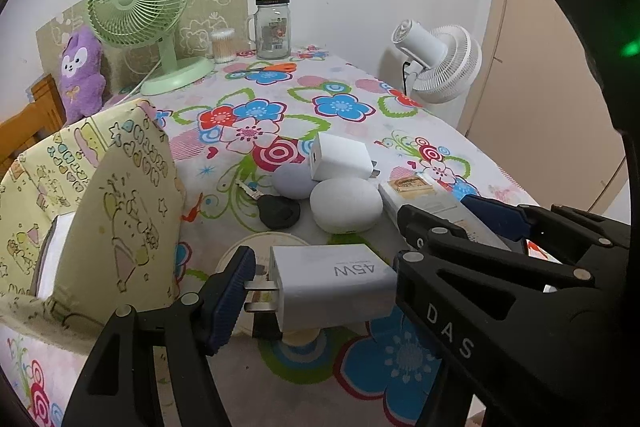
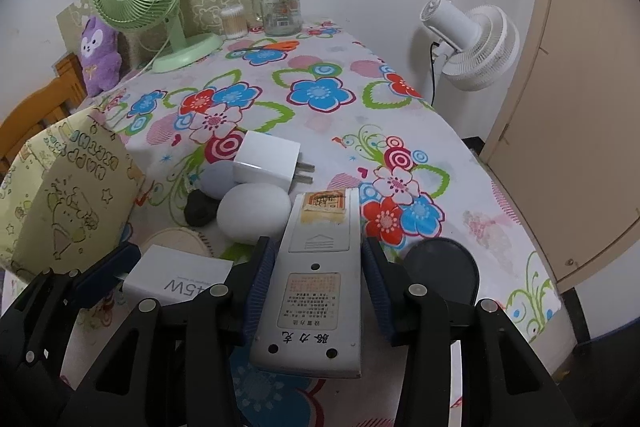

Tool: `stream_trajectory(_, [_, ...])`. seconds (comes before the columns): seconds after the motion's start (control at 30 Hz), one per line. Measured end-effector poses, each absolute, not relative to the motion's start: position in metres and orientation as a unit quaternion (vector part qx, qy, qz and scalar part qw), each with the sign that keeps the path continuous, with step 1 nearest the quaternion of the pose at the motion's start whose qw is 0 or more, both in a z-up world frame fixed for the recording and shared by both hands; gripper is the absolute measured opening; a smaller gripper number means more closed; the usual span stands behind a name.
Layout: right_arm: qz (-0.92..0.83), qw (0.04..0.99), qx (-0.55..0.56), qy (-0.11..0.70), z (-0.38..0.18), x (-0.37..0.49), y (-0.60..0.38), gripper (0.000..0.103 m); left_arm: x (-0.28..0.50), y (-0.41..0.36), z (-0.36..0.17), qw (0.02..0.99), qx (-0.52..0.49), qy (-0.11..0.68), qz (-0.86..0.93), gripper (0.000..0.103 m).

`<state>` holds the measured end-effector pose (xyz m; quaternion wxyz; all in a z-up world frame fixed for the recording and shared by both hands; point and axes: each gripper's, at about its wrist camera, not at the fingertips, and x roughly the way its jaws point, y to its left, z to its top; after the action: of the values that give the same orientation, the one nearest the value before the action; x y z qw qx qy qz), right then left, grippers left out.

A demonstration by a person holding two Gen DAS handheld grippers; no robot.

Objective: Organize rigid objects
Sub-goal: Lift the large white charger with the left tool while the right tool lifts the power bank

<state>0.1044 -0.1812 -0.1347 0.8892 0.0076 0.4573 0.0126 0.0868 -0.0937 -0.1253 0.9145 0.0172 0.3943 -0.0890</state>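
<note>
Your left gripper (image 1: 320,291) pinching 45W charger (image 1: 332,283), prongs toward left finger, just above bench (image 1: 360,75). Yellow box (image 1: 100,195) just left of it. Your right gripper (image 2: 316,291) spread, straddling remote (image 2: 316,279); long axis runs along fingers.
</note>
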Motion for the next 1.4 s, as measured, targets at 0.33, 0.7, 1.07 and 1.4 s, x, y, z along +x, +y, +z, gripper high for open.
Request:
stream_trajectory(0.33, [0.015, 0.894, 0.01, 0.448, -0.124, 0.095, -0.178, 0.047, 0.081, -0.092, -0.116, 0.917, 0.019, 0.388, -0.087, 0.073])
stream_trajectory(0.7, [0.015, 0.898, 0.015, 0.44, -0.112, 0.091, -0.177, 0.04, 0.08, -0.091, -0.103, 0.918, 0.024, 0.387, -0.087, 0.073])
stream_trajectory(1.07, [0.034, 0.883, 0.052, 0.465, -0.122, 0.098, -0.185, 0.003, 0.082, -0.09, -0.11, 0.913, 0.02, 0.398, -0.082, 0.073])
stream_trajectory(1.4, [0.017, 0.872, 0.043, 0.487, -0.136, 0.099, -0.194, 0.034, 0.077, -0.093, -0.123, 0.915, 0.022, 0.395, -0.085, 0.073])
